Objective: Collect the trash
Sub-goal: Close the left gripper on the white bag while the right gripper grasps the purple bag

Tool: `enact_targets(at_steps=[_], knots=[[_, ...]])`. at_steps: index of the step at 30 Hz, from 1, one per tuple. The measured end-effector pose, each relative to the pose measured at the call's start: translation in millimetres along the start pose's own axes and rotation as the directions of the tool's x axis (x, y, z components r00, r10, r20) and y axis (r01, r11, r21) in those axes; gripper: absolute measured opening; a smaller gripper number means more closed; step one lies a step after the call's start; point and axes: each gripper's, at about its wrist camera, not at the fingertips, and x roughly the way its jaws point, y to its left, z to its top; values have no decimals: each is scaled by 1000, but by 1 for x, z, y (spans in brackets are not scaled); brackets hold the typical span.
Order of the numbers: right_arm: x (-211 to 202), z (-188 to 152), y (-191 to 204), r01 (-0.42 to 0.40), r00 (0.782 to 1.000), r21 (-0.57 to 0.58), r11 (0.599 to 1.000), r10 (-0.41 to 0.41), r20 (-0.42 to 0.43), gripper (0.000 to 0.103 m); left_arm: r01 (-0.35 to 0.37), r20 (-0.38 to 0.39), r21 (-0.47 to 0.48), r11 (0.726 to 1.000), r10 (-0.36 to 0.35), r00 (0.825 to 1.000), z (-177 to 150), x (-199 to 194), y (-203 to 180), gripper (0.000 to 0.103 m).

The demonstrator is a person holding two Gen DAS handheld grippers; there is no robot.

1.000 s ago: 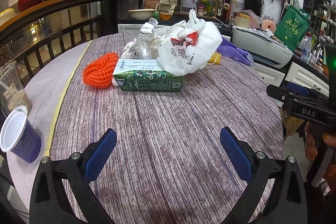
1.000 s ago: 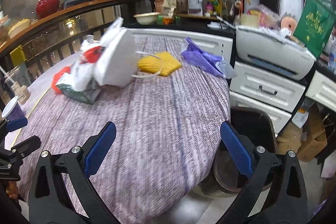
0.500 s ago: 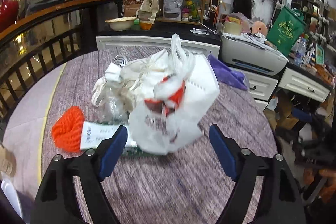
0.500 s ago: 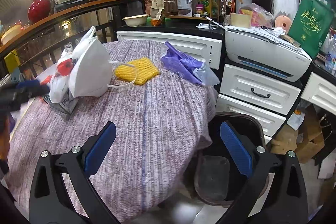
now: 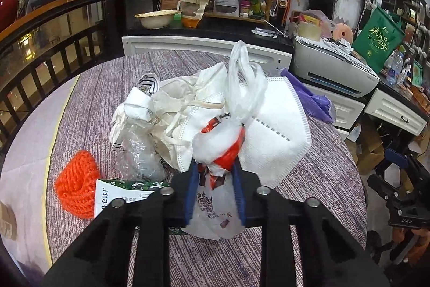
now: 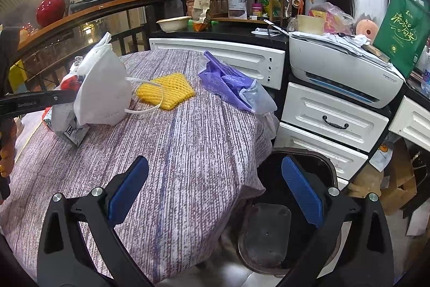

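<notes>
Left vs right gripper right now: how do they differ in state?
1. The left gripper has its jaws closing, pads narrow around the white plastic bag; the right gripper has its jaws wide apart with nothing between them.
2. The left gripper sits at the trash pile; the right gripper hangs at the table's edge, above the dark bin.
Shared: black frames, blue pads.
</notes>
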Motion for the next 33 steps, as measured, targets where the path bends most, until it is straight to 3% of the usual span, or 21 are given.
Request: enact_targets(at_steps=[6, 13, 17, 21, 27, 31, 33], knots=[[21, 15, 2, -12, 1000, -43, 999, 11, -6, 98, -12, 42, -2, 1000, 12, 999, 0, -13, -1, 15], [81, 57, -3, 30, 999, -122, 992, -35, -34, 97, 13, 87, -42, 999, -10, 996, -2, -38, 6, 15], [117, 75, -6, 21, 993, -156, 988, -39, -111, 82, 12, 106, -50, 999, -7, 994, -7, -48, 10, 15], [146, 88, -4, 64, 987, -230, 971, -96, -131, 79, 31, 107, -81, 996, -22, 994, -12, -53, 16, 15], [166, 90, -1, 115, 977, -350, 930, -169, -129, 55, 45, 103, -93, 995, -35, 994, -23, -56, 19, 15], [170, 92, -10, 141, 972, -330, 933, -193, -130, 28, 49, 106, -93, 994, -39, 994, -26, -57, 18, 15], [172, 93, -15, 142, 973, -320, 937, -192, -129, 24, 49, 111, -89, 995, -39, 993, -26, -59, 15, 15]])
